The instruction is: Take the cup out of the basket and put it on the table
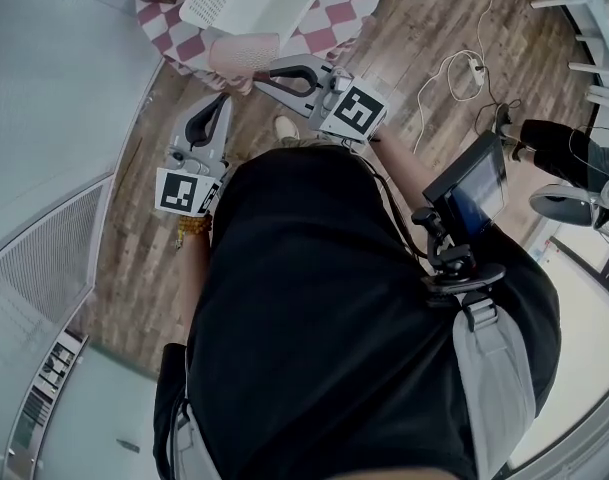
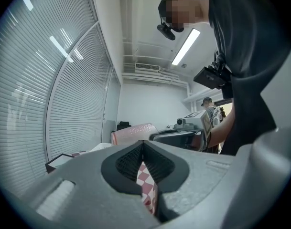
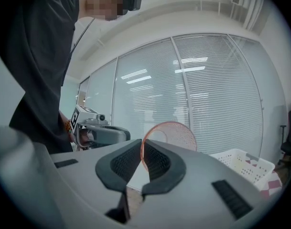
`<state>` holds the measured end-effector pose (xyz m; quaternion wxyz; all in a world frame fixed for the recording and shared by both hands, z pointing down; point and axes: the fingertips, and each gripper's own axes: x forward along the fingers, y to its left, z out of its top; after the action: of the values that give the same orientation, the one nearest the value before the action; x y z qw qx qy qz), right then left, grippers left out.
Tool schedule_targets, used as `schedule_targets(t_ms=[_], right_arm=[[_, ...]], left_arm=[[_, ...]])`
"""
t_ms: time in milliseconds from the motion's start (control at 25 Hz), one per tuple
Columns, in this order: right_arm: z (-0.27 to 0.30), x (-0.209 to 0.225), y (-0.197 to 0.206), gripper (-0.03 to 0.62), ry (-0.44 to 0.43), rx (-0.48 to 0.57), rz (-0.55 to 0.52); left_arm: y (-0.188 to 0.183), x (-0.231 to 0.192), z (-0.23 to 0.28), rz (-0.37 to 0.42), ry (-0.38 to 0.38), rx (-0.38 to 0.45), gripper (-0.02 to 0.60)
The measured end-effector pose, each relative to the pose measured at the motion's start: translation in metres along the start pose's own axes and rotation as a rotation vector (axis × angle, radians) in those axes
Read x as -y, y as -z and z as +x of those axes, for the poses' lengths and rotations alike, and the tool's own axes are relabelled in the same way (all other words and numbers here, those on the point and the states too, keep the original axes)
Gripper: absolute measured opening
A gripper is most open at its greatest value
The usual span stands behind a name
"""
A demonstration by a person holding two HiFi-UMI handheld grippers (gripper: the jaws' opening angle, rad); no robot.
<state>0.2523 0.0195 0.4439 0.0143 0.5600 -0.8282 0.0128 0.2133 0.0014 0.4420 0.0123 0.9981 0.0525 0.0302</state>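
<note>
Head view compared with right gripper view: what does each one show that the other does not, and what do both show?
Only the head view: the white cable and the screen. Only the right gripper view: the window blinds, and the rim of the pink cup pinched between the jaws of the right tool. Both: the pink cup, the white basket, the right tool and the left tool.

Wood-plank floor, white cable lying on it. Curved windows, slatted blinds down. Ceiling strip light lit. White far wall. Table, red-and-white checks, probably cloth.
</note>
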Motion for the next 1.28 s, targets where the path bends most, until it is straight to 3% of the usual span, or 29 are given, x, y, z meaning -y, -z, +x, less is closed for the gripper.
schedule_targets(t_ms=[1280], right_arm=[[-0.003, -0.006, 0.028, 0.023, -0.02, -0.073, 0.021]], left_arm=[[0.019, -0.001, 0.004, -0.032, 0.005, -0.017, 0.006]])
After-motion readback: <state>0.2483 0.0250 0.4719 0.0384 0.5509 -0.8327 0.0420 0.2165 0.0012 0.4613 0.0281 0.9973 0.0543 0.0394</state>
